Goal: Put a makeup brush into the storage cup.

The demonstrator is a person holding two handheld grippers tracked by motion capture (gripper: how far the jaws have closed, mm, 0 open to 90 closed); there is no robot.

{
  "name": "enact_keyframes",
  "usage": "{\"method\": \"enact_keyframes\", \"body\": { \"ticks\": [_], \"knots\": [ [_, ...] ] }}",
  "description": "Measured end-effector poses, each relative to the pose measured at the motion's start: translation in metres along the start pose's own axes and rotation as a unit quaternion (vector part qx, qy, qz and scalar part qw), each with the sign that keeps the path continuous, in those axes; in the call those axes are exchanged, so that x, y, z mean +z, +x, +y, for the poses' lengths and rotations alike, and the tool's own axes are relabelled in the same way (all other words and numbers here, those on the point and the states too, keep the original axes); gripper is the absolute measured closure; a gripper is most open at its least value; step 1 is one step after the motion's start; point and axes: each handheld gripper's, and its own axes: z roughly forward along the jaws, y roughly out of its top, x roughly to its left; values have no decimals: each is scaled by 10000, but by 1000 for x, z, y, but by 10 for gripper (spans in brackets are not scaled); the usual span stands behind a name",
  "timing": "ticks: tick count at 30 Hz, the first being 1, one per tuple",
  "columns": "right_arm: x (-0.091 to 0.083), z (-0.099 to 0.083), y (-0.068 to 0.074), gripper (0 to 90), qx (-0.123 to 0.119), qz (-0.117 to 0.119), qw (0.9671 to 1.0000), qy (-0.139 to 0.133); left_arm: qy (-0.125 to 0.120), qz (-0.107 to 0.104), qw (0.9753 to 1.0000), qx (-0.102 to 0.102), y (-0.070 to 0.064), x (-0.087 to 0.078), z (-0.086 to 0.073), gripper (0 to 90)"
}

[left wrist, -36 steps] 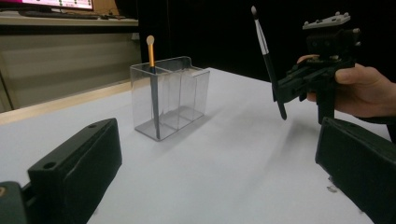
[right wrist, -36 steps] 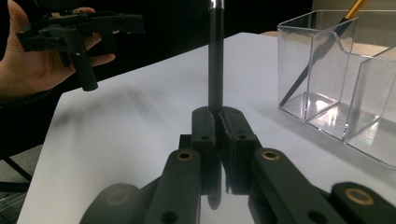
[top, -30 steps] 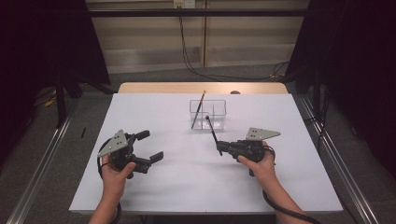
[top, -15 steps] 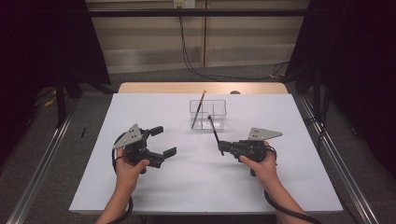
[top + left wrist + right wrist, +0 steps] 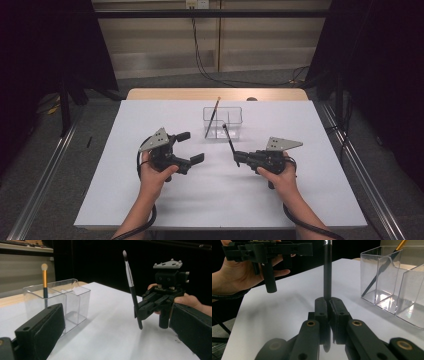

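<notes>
A clear plastic organizer [image 5: 223, 122] with compartments stands at the table's middle back; it also shows in the left gripper view [image 5: 63, 302] and the right gripper view [image 5: 397, 282]. A gold-handled brush [image 5: 213, 116] leans in its left compartment. My right gripper [image 5: 237, 158] is shut on a black-handled brush [image 5: 228, 138] that stands nearly upright, its pale tip up [image 5: 128, 270]. The handle rises from between the closed jaws [image 5: 327, 272]. My left gripper [image 5: 191, 147] is open and holds nothing, left of the organizer's front.
A white sheet [image 5: 220, 195] covers the table, with a wooden strip [image 5: 215, 93] along the far edge. Metal rails [image 5: 45, 175] run along both sides of the table. Black curtains and cables hang behind.
My left gripper has moved right and slightly forward toward the middle of the table, staying open. The right gripper and its brush have barely moved.
</notes>
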Motion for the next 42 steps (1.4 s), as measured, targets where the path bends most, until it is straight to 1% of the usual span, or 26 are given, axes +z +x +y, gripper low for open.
{"method": "enact_keyframes", "body": {
  "ticks": [8,10,12,14,15,17,18,22,26,28,29,31,32,33,34,36,38,39,40,41,42],
  "knots": [
    [1,0,1,848,-19,37,10000,6,0,-74,10000,-19,-1,14,0,3],
    [2,0,2,849,-38,51,10000,17,19,-52,10000,-2,-2,17,1,3],
    [3,0,2,849,-44,60,10000,27,91,-12,10000,20,-2,20,1,3],
    [3,0,2,848,-46,70,10000,26,113,-51,9999,-51,-3,24,1,3],
    [3,0,3,849,-50,66,10000,24,126,-34,9999,-41,-3,26,1,3],
    [3,0,3,849,-52,73,10000,25,143,-37,9998,-92,-4,29,1,3],
    [3,0,3,849,-50,71,10000,27,151,10,9998,-102,-4,31,1,3],
    [4,0,3,849,-66,69,9999,31,216,22,9995,-238,-4,39,1,3],
    [4,1,3,848,-69,78,9999,23,285,61,9994,-190,-5,46,1,14],
    [4,1,4,848,-78,77,9999,28,270,53,9995,-148,-5,48,1,35],
    [5,1,4,849,-76,76,9999,22,233,120,9996,-91,-6,48,1,50],
    [5,1,4,849,-89,67,9999,24,196,68,9998,-44,-7,50,1,78],
    [5,1,4,848,-96,60,9999,23,174,75,9998,-35,-7,50,1,93],
    [5,1,4,848,-96,60,9999,18,169,9,9999,-19,-7,51,1,106],
    [5,2,4,849,-92,51,9999,14,195,1,9998,-40,-8,52,1,129],
    [5,2,4,848,-91,46,9999,12,317,-62,9993,-177,-7,55,1,142],
    [6,1,4,849,-102,30,9999,20,356,-48,9992,-151,-7,56,0,168],
    [6,1,5,848,-106,22,9999,32,350,-88,9993,-120,-8,57,0,204],
    [6,1,5,848,-103,27,9999,35,358,-76,9993,-93,-9,58,0,233],
    [7,1,5,848,-104,32,9999,42,365,-102,9992,-96,-9,59,1,241],
    [7,1,5,848,-108,26,9999,49,376,-160,9991,-141,-9,60,1,252]
  ]
}}
